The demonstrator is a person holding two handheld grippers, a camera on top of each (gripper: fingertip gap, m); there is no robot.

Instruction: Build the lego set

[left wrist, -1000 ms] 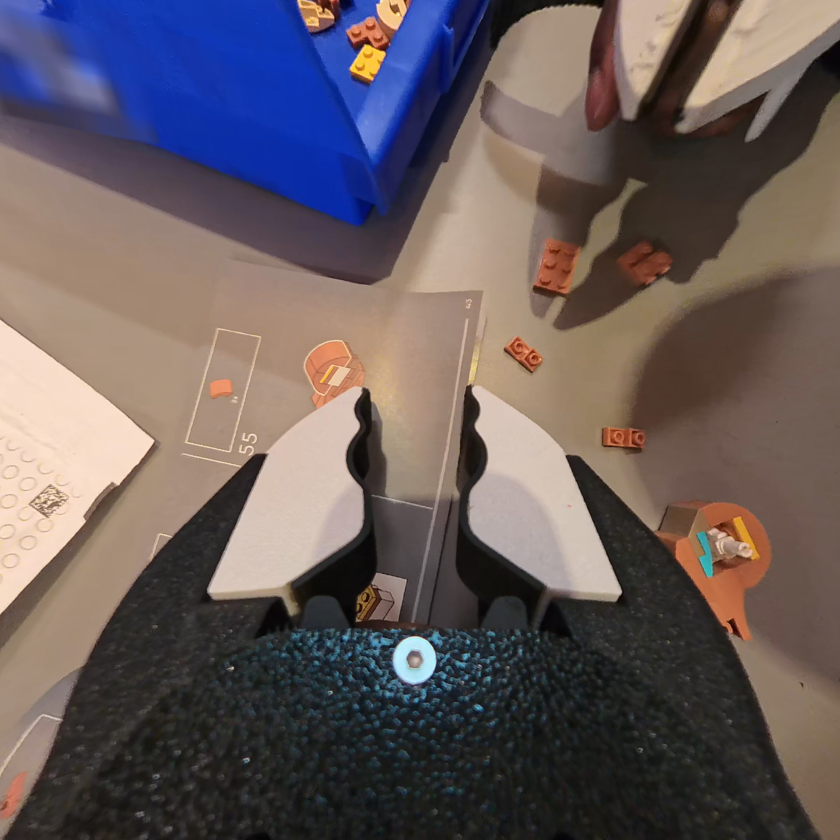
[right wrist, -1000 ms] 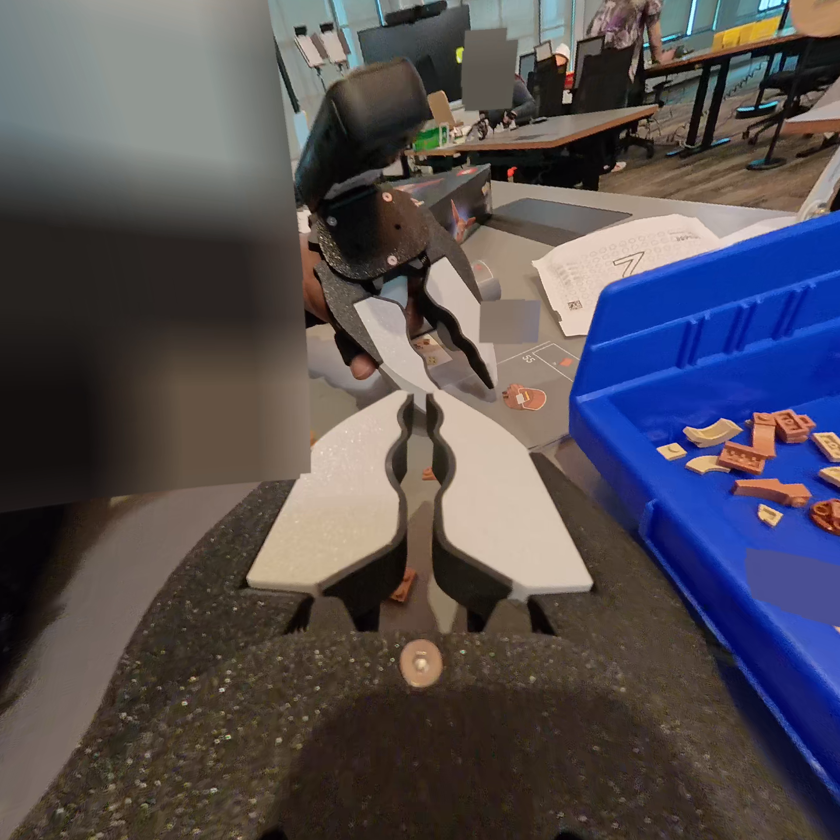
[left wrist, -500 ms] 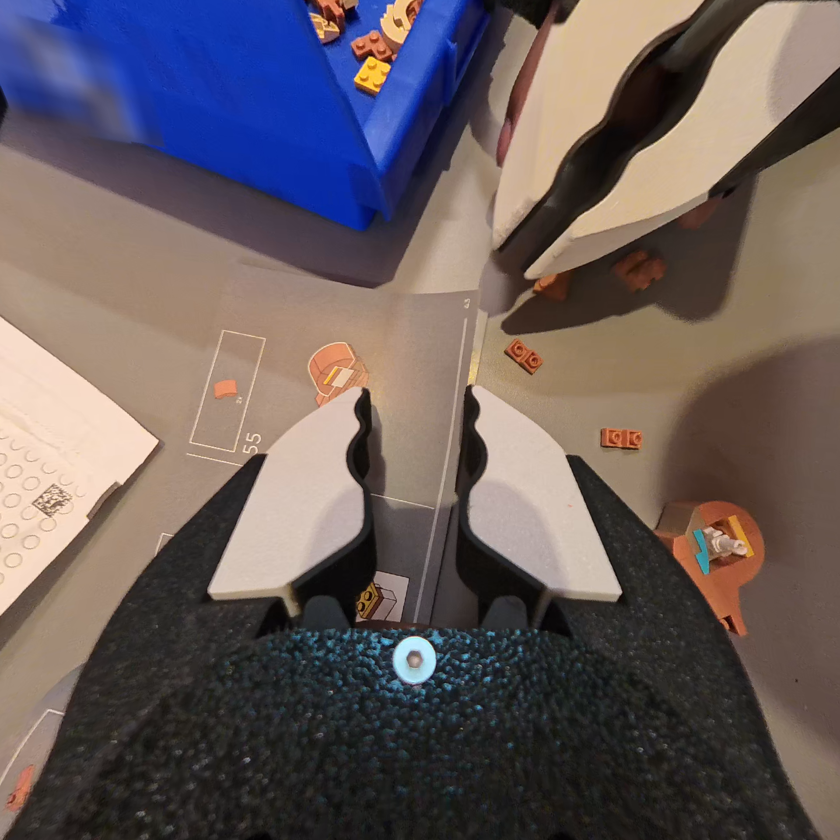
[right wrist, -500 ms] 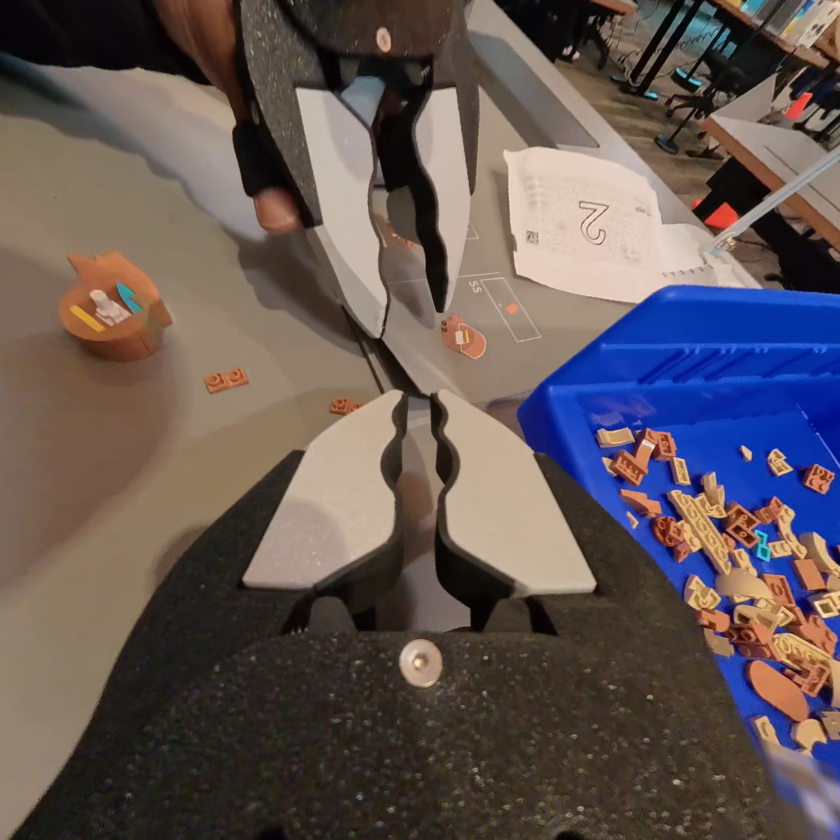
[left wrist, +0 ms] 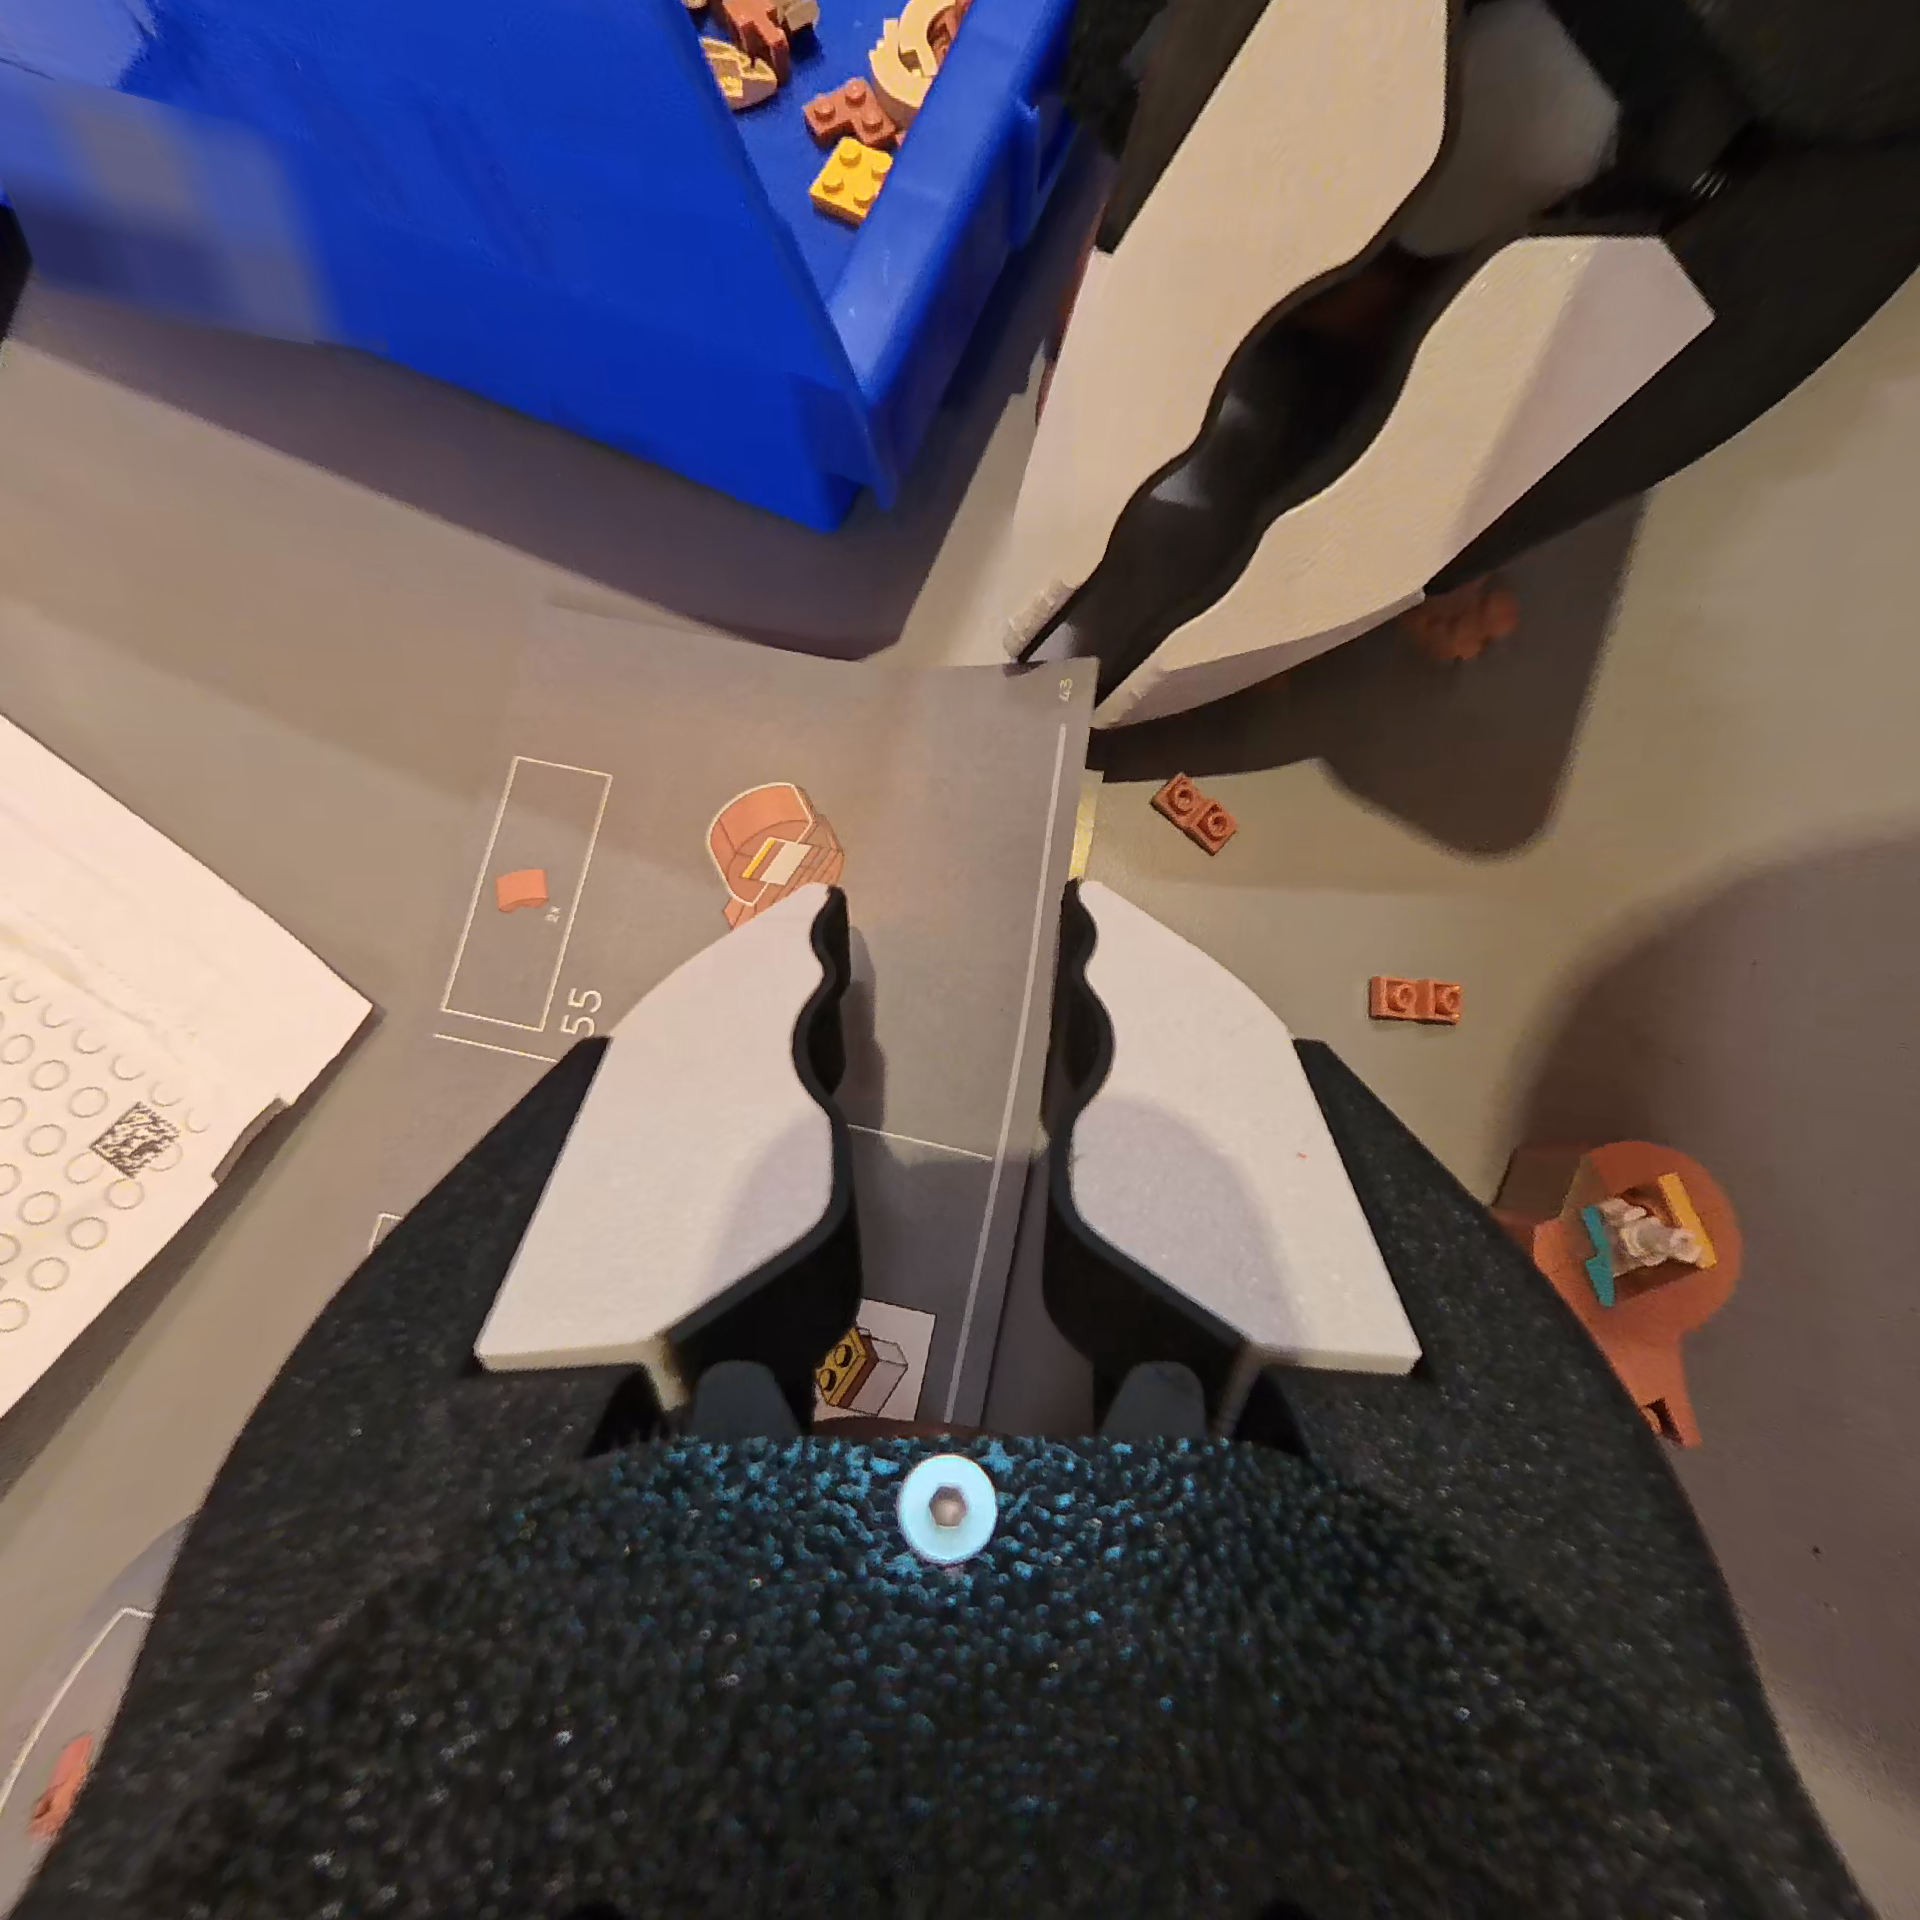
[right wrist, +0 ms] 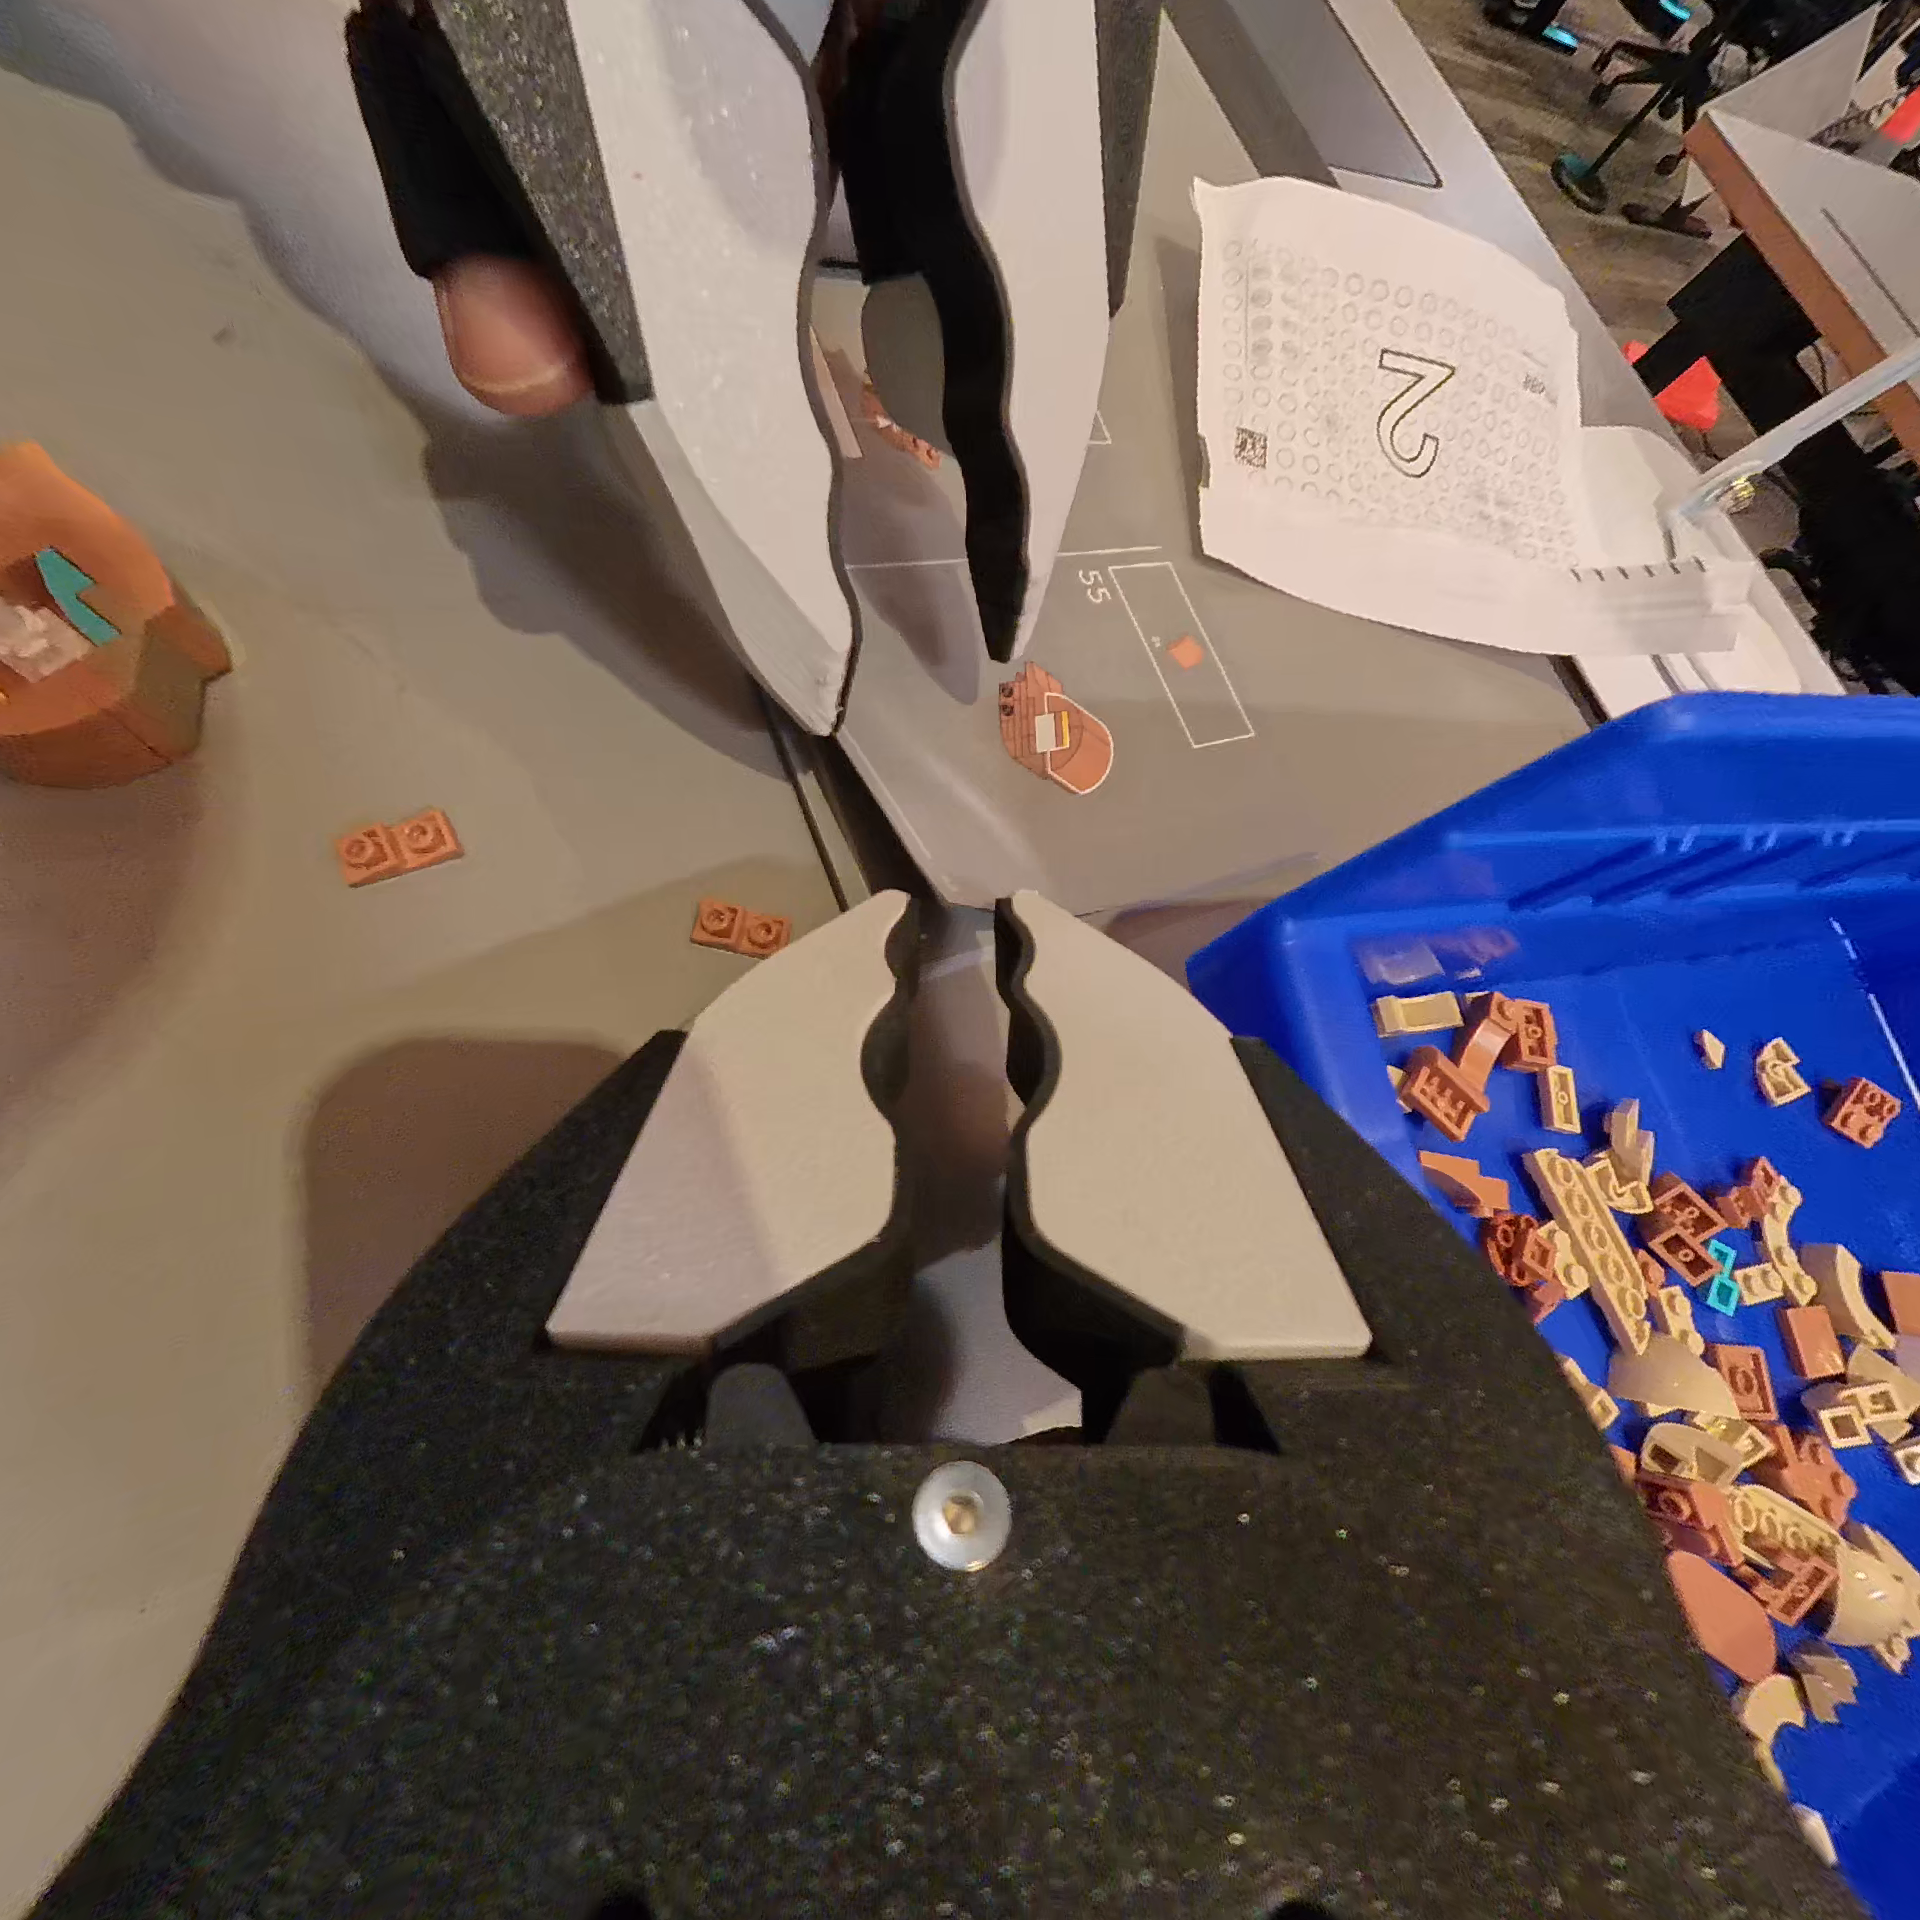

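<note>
- Left tongs sat apart, nothing clamped, wavy black pads over the matte grey booklet.
- Right tongs slightly apart, bare, at the booklet's corner; glossy blue bin of studded bricks at 3 o'clock.

I saw warm overhead light, soft dark shadows on the table, wide-angle edge distortion, slight motion blur.
</note>
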